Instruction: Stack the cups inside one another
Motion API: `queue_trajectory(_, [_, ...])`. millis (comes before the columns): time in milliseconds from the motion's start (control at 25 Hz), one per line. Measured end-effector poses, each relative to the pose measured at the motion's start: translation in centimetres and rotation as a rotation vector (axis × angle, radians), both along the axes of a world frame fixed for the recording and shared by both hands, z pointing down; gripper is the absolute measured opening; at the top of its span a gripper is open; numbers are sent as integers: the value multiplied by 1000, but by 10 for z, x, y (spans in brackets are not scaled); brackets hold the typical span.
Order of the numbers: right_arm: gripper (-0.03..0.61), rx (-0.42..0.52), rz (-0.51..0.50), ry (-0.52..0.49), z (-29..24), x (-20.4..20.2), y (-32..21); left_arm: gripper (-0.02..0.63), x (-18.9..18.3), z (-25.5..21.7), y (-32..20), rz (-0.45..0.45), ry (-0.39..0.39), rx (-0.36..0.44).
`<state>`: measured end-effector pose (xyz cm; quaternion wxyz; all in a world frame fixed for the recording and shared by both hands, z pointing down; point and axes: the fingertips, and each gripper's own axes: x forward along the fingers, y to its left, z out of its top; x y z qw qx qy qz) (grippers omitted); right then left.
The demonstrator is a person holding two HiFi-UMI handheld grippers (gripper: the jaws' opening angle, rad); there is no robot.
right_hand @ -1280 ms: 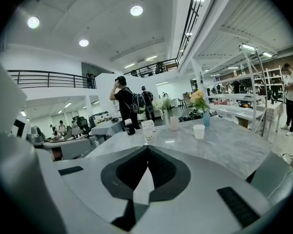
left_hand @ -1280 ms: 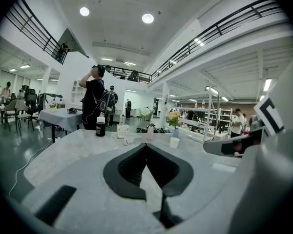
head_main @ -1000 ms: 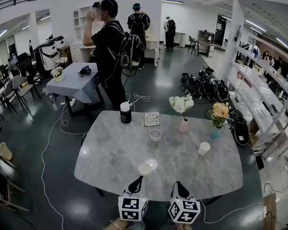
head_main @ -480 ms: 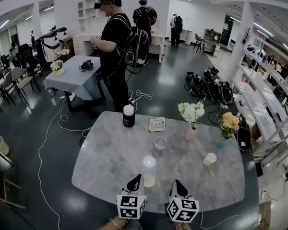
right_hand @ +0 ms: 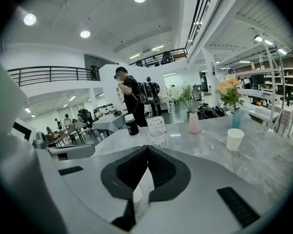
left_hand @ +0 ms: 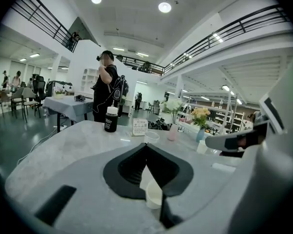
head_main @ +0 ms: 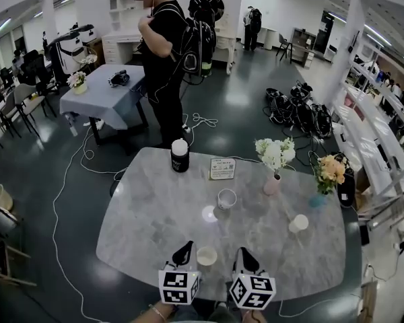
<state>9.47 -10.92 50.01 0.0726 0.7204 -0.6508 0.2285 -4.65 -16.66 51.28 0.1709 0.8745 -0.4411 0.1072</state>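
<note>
A cream paper cup (head_main: 207, 256) stands near the table's front edge, between my two grippers and touching neither. It shows low down through the gap behind the jaws in the left gripper view (left_hand: 154, 194) and the right gripper view (right_hand: 136, 199). My left gripper (head_main: 184, 249) is just left of it, its jaws shut and empty (left_hand: 146, 146). My right gripper (head_main: 242, 254) is just right of it, also shut and empty (right_hand: 147, 147). A patterned cup (head_main: 227, 198) stands mid-table. A white cup (head_main: 298, 223) stands toward the right.
On the grey marble table (head_main: 141, 221) stand a black bottle (head_main: 180, 155), a small sign (head_main: 222, 169), a pink vase of white flowers (head_main: 273, 184) and a blue vase of orange flowers (head_main: 318, 199). A person (head_main: 165, 52) stands beyond the far edge.
Both grippers have come forward over the table. The cream cup, earlier ahead of their tips, now sits between them. The view has shifted closer to the table.
</note>
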Motion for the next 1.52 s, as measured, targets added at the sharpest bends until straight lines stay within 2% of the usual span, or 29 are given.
queue_trajectory(160, [6, 1, -56, -20, 5, 5, -25, -5, 0, -5, -18, -50, -29, 29])
queue_trajectory(360, [6, 0, -133, -14, -3, 7, -40, -5, -1, -13, -18, -100, -48, 20])
queue_trajectory(640, [6, 22, -184, -17, -8, 7, -56, -5, -2, -12, -31, -160, -38, 1])
queue_trajectory(1520, [9, -76, -177, -16, 52, 39, -115, -5, -5, 29, -58, -194, -95, -78])
